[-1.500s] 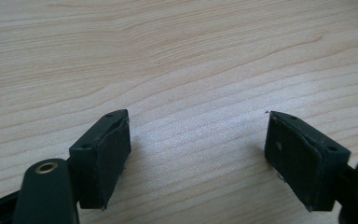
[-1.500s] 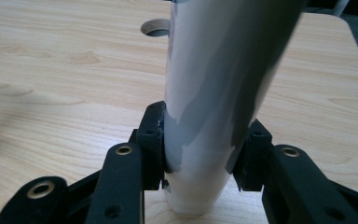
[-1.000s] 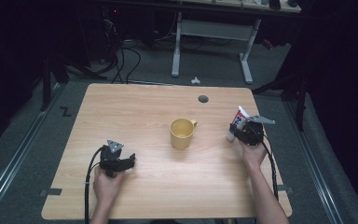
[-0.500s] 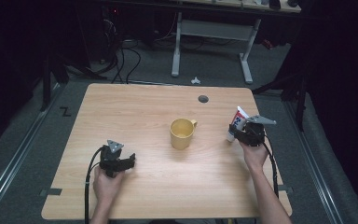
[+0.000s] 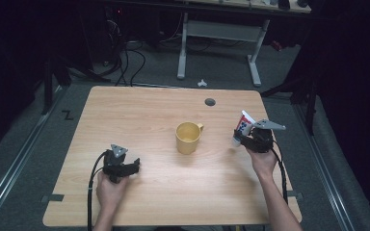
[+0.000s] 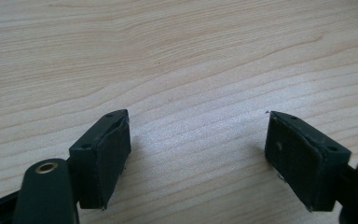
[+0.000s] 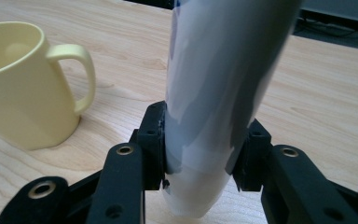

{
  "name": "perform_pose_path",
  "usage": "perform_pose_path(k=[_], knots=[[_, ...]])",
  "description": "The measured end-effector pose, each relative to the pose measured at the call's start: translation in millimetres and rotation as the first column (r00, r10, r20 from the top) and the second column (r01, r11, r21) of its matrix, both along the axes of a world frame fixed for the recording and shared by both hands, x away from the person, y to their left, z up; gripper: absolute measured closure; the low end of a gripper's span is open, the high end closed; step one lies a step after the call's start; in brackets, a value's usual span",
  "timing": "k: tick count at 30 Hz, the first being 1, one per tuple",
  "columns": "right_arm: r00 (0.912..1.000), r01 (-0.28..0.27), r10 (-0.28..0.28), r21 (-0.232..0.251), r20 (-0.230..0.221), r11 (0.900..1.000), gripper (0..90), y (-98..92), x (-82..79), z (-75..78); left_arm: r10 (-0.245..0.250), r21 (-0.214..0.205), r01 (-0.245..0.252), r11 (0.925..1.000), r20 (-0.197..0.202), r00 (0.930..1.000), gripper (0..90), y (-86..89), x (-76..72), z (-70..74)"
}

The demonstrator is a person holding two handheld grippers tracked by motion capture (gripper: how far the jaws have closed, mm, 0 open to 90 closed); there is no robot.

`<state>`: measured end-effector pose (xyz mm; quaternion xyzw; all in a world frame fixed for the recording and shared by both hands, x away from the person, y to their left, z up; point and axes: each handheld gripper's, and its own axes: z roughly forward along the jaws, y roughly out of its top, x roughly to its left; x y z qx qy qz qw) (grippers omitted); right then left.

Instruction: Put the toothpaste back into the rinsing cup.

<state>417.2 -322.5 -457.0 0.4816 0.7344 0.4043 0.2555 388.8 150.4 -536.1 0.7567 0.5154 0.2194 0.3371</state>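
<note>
The right gripper (image 7: 200, 163), jaws clamped on the tube (image 7: 219, 93), has lifted it slightly since a second ago, the mug (image 7: 23, 88) beside it likely its destination; the left gripper (image 6: 198, 154) rests open, empty.

You are working bare-armed with two black grippers: the left gripper (image 5: 136, 166) and right gripper (image 5: 243, 138) are each trailing a black cable and carrying a grey three-cornered plate.
</note>
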Motion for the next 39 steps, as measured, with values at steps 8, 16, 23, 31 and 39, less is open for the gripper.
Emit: perform_pose_path(k=[8,16,23,31,39], knots=[[0.9998,-0.021,0.021,0.013,-0.005,0.9997,62.0,0.5,-5.7,4.9,0.0,0.0,0.0,1.0,0.0,1.0,22.7,0.0,0.0,0.0],[0.9981,-0.062,0.062,0.028,-0.001,0.9977,62.1,4.5,-13.9,10.5,0.0,0.0,0.0,1.0,0.0,1.0,22.7,-0.1,0.0,0.0],[0.9954,-0.096,0.096,0.033,0.0,0.9949,62.1,11.3,-21.1,14.8,0.0,0.0,0.0,1.0,0.0,1.0,22.6,-0.1,0.0,0.0],[0.9922,-0.125,0.125,0.044,0.011,0.9912,62.0,18.3,-27.3,20.8,0.0,0.0,0.0,1.0,0.0,1.0,22.6,-0.1,0.0,0.0],[0.9864,-0.164,0.163,0.05,0.019,0.9852,62.0,30.8,-28.6,25.1,0.0,0.0,0.0,1.0,0.0,1.0,22.6,-0.1,0.0,0.0]])
